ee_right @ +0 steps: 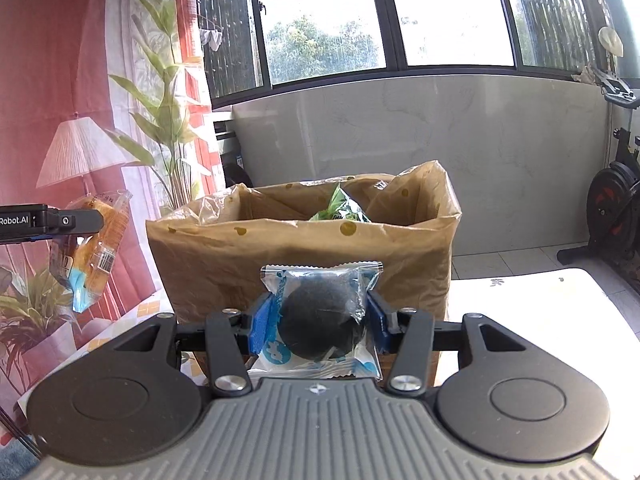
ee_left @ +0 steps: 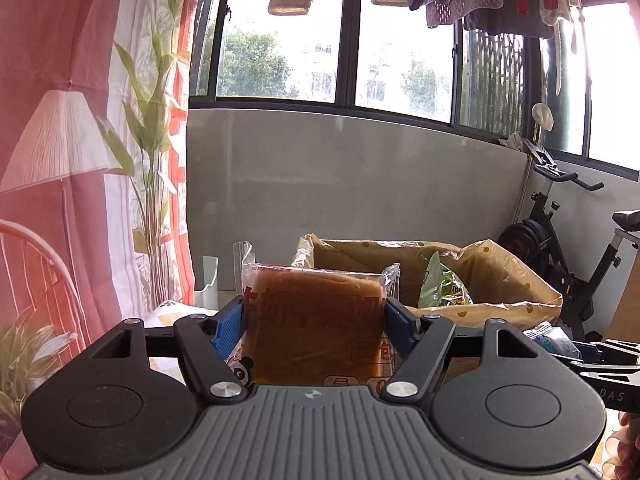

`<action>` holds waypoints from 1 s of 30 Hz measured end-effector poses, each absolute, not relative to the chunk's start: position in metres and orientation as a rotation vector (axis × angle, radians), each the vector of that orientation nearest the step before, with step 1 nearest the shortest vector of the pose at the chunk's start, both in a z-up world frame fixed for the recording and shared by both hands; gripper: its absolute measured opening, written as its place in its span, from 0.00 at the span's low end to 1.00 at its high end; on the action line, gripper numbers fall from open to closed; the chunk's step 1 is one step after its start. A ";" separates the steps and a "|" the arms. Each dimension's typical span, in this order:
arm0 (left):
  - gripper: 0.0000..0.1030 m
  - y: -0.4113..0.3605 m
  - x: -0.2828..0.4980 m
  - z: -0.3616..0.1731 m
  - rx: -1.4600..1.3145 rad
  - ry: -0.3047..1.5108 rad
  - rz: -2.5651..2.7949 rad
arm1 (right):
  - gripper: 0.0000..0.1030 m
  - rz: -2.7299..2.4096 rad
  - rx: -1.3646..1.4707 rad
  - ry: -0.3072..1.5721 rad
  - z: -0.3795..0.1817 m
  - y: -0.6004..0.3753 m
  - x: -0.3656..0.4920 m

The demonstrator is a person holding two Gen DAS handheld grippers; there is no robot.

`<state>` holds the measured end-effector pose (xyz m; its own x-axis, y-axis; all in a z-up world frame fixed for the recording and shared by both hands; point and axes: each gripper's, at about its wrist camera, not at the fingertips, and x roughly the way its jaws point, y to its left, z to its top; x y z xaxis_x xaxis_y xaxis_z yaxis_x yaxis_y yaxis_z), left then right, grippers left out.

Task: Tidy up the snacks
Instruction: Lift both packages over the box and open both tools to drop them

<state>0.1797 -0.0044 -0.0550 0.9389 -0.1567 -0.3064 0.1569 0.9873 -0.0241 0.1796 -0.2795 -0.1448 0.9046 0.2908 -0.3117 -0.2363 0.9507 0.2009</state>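
My left gripper (ee_left: 314, 316) is shut on a clear-wrapped brown bread slice (ee_left: 316, 320), held in the air short of the brown paper bag (ee_left: 508, 280). In the right wrist view the same left gripper (ee_right: 52, 220) shows at the left edge with the wrapped bread (ee_right: 96, 240) hanging from it. My right gripper (ee_right: 318, 318) is shut on a dark round cake in a clear and blue wrapper (ee_right: 320, 320), just in front of the open paper bag (ee_right: 280, 256). A green snack packet (ee_right: 340, 210) lies inside the bag.
The bag stands on a table with a white top (ee_right: 540, 304) and a patterned cloth (ee_right: 132, 320). A red printed curtain (ee_right: 60, 80) hangs at the left. An exercise bike (ee_left: 560, 240) stands at the right by the window wall. A small white bin (ee_left: 206, 280) stands behind the table.
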 end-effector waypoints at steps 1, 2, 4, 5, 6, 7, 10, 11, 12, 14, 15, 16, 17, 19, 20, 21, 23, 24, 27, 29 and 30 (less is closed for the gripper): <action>0.72 -0.006 0.181 -0.050 -0.001 0.300 -0.168 | 0.50 0.278 0.161 0.336 -0.141 -0.280 0.181; 0.72 -0.008 0.182 -0.046 -0.004 0.291 -0.177 | 0.50 0.282 0.159 0.324 -0.136 -0.281 0.181; 0.72 -0.014 0.184 -0.039 -0.009 0.278 -0.196 | 0.50 0.290 0.163 0.300 -0.124 -0.284 0.184; 0.72 -0.017 0.186 -0.038 -0.007 0.274 -0.206 | 0.50 0.290 0.169 0.291 -0.118 -0.287 0.186; 0.72 -0.022 0.188 -0.037 -0.001 0.271 -0.217 | 0.50 0.287 0.173 0.284 -0.114 -0.289 0.188; 0.72 -0.025 0.190 -0.037 0.005 0.270 -0.227 | 0.50 0.283 0.175 0.278 -0.110 -0.291 0.191; 0.72 -0.034 0.203 -0.036 0.021 0.271 -0.252 | 0.50 0.284 0.165 0.264 -0.100 -0.297 0.200; 0.72 -0.037 0.208 -0.035 0.020 0.272 -0.258 | 0.50 0.284 0.155 0.259 -0.097 -0.298 0.206; 0.72 -0.040 0.215 -0.033 0.018 0.273 -0.264 | 0.50 0.284 0.147 0.254 -0.095 -0.298 0.212; 0.72 -0.046 0.228 -0.029 0.021 0.271 -0.275 | 0.50 0.294 0.134 0.242 -0.090 -0.299 0.225; 0.72 -0.051 0.236 -0.028 0.031 0.270 -0.276 | 0.50 0.297 0.129 0.234 -0.088 -0.300 0.232; 0.72 -0.055 0.244 -0.027 0.046 0.272 -0.274 | 0.50 0.300 0.124 0.228 -0.087 -0.300 0.241; 0.72 -0.060 0.251 -0.027 0.061 0.277 -0.271 | 0.50 0.304 0.117 0.226 -0.086 -0.300 0.249; 0.72 -0.069 0.268 -0.029 0.081 0.294 -0.263 | 0.50 0.299 0.109 0.223 -0.087 -0.301 0.266; 0.72 -0.073 0.279 -0.031 0.088 0.309 -0.263 | 0.50 0.297 0.110 0.229 -0.088 -0.302 0.274; 0.72 -0.076 0.288 -0.032 0.094 0.324 -0.262 | 0.50 0.293 0.116 0.240 -0.090 -0.305 0.283; 0.72 -0.081 0.303 -0.035 0.107 0.339 -0.260 | 0.50 0.283 0.126 0.254 -0.093 -0.307 0.299; 0.72 -0.085 0.310 -0.037 0.118 0.343 -0.257 | 0.50 0.277 0.129 0.255 -0.094 -0.309 0.304; 0.73 -0.093 0.330 -0.044 0.153 0.365 -0.240 | 0.50 0.264 0.141 0.262 -0.099 -0.312 0.317; 0.73 -0.097 0.341 -0.050 0.157 0.391 -0.231 | 0.51 0.254 0.146 0.278 -0.105 -0.312 0.324; 0.73 -0.098 0.346 -0.054 0.158 0.406 -0.235 | 0.52 0.250 0.147 0.284 -0.107 -0.312 0.327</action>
<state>0.3455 -0.0981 -0.0536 0.8922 -0.1944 -0.4076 0.2571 0.9607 0.1046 0.3272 -0.3123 -0.1074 0.9294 0.2636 -0.2583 -0.2224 0.9586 0.1777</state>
